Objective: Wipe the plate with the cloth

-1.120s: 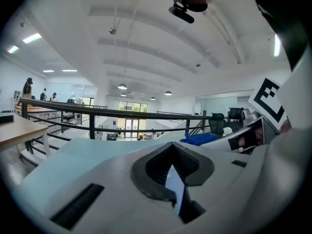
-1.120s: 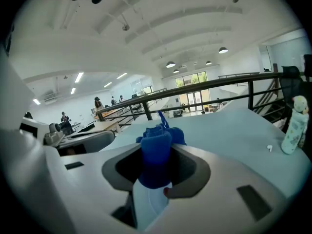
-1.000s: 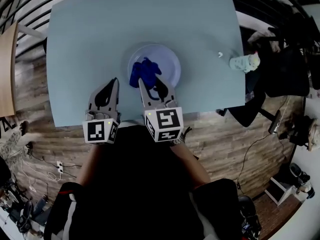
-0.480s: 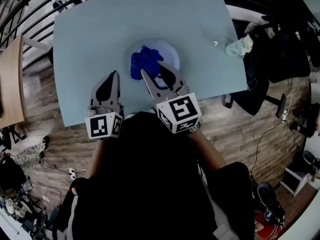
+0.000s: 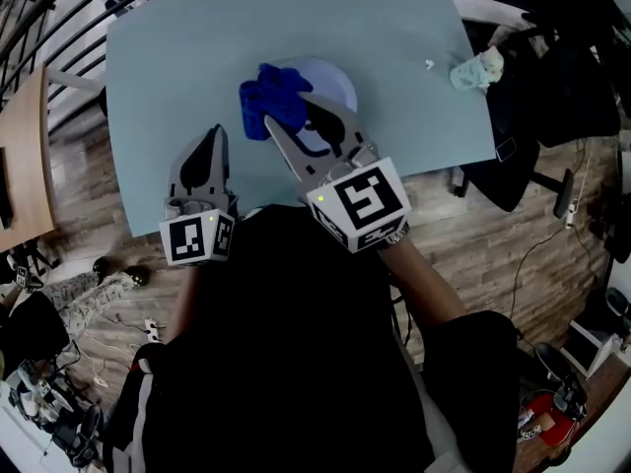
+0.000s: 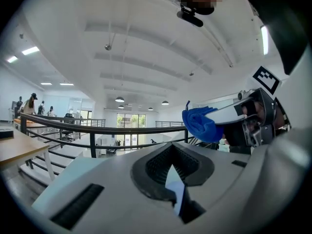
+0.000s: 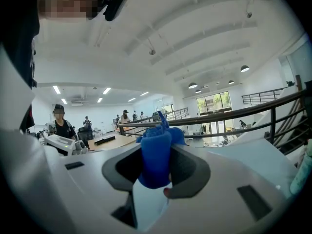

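Jaws on the left gripper (image 5: 217,134) are lying pressed together with nothing between them. That gripper is idling over the near edge of the table (image 5: 168,47), around 7 o'clock from the plate, much as it was a second ago

Cloth (image 5: 266,99), blue and bunched, is now riding over the 9 o'clock rim of the plate (image 5: 333,85) and spilling out above the tabletop. A second ago it was sitting nearer the plate's middle, so the stroke is running leftward. Whether it is pressing on the rim or passing just above, I cannot tell

Right gripper (image 7: 156,160) is reaching in from 6 o'clock, jaws clamping a thick fold of the cloth

Plate's 3 o'clock half is showing bare now; I am judging the wipe partway done, with a return pass probably needed

Pale crumpled thing (image 5: 475,69) is lying at the table's right edge, well apart, playing no part
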Action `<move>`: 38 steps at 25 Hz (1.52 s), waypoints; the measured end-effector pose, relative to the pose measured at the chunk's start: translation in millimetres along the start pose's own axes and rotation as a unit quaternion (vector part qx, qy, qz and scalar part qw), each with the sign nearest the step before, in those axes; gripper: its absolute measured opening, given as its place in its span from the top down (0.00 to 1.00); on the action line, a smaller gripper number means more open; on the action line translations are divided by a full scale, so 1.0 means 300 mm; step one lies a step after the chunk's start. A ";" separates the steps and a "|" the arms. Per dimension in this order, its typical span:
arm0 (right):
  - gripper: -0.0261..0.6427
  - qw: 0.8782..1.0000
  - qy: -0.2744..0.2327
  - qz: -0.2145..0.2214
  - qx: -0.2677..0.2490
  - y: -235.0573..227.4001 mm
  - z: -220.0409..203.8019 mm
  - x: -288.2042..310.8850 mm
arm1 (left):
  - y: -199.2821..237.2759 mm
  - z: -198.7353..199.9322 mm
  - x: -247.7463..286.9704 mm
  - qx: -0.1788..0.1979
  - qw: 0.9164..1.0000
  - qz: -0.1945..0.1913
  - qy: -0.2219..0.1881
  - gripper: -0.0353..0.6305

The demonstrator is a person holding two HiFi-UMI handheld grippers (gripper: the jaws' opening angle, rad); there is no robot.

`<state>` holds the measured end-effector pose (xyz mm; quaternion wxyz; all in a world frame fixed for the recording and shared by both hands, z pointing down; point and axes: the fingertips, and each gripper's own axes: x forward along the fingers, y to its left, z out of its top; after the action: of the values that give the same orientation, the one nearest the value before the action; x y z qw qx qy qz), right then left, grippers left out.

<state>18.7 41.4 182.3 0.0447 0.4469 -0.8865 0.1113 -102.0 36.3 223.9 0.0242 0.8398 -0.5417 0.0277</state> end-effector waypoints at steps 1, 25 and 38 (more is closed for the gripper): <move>0.78 1.000 0.001 0.002 0.005 0.004 -0.001 0.002 | 0.004 0.001 0.000 0.003 1.000 0.000 0.000 0.95; 0.78 1.000 0.016 0.003 -0.002 0.006 -0.036 0.014 | 0.044 0.022 -0.027 0.003 1.000 0.016 -0.005 0.95; 0.78 1.000 0.016 -0.006 0.002 0.017 -0.063 -0.026 | 0.018 0.018 -0.045 -0.007 1.000 0.013 -0.015 0.95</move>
<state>19.0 54.9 198.4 0.0590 0.4509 -0.8825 0.1199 -112.4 45.8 217.5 0.0214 0.8328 -0.5531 0.0117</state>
